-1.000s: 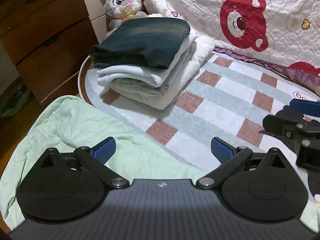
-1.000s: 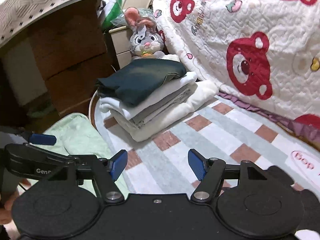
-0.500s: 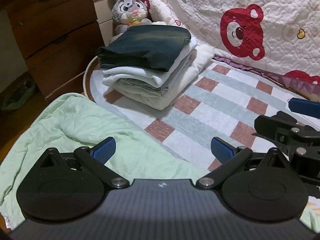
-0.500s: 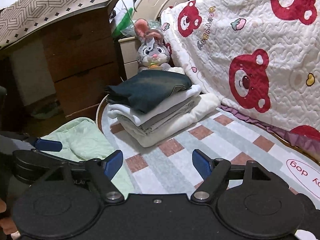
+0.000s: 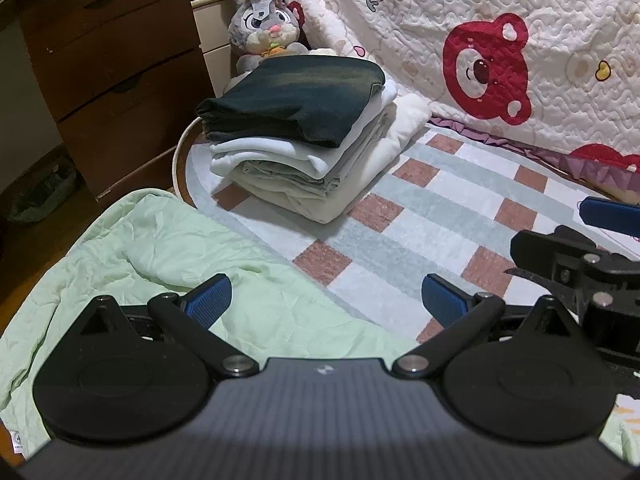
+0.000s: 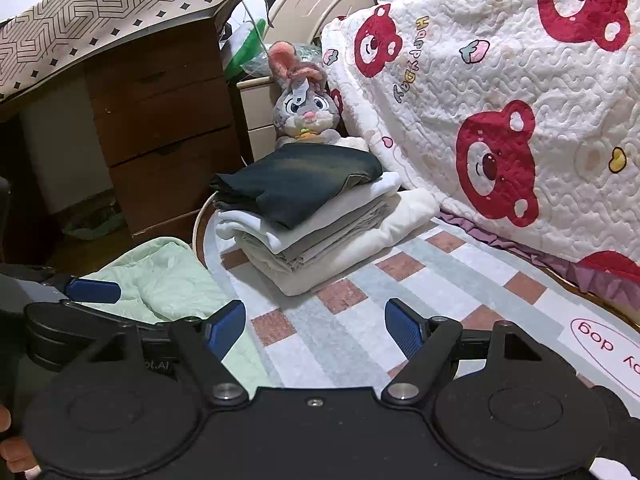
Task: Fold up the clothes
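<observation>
My left gripper [image 5: 326,300], jaws apart and empty, sits over the green cloth [image 5: 168,248], lower left of frame. My right gripper [image 6: 316,328], jaws wide with nothing between them, is over the checked mat [image 6: 440,280], so left is nearer.

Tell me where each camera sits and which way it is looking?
Left wrist: sits on the left claw, looking forward and down over the green garment to the folded pile; its own open claw shows, and the right claw at the right edge.
Right wrist: sits on the right claw, looking toward the same pile; its own open claw shows, with the left claw and fingertips at the left edge.
Shared: pile, plush bunny, bear quilt, checked mat.
</observation>
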Available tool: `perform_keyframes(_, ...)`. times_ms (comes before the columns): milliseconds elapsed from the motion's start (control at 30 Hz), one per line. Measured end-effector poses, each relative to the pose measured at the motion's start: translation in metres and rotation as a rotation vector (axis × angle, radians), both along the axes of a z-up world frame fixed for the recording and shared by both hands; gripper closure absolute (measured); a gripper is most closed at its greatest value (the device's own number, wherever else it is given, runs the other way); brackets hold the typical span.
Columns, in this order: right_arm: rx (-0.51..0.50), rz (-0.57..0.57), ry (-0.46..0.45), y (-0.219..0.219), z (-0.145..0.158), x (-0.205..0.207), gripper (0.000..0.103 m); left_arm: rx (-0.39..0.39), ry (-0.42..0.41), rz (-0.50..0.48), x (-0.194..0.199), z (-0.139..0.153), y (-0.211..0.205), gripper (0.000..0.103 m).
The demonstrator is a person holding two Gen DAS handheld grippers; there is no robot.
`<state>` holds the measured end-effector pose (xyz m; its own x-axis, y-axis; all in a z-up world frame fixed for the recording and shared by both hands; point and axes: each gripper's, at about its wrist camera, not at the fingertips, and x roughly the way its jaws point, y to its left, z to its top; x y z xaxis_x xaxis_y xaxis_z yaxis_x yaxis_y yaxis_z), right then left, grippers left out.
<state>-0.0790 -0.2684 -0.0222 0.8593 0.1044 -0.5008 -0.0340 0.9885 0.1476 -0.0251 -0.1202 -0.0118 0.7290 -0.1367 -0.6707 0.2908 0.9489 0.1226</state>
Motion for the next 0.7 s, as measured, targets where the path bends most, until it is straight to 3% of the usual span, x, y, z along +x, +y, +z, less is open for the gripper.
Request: perform_keyframes(700,-0.008,0.004,0.013,0.0047,-0.0014,-0.0016,0.022,0.005,-0.006,0.004,-0.0011,0.0028,0.0041,0.0)
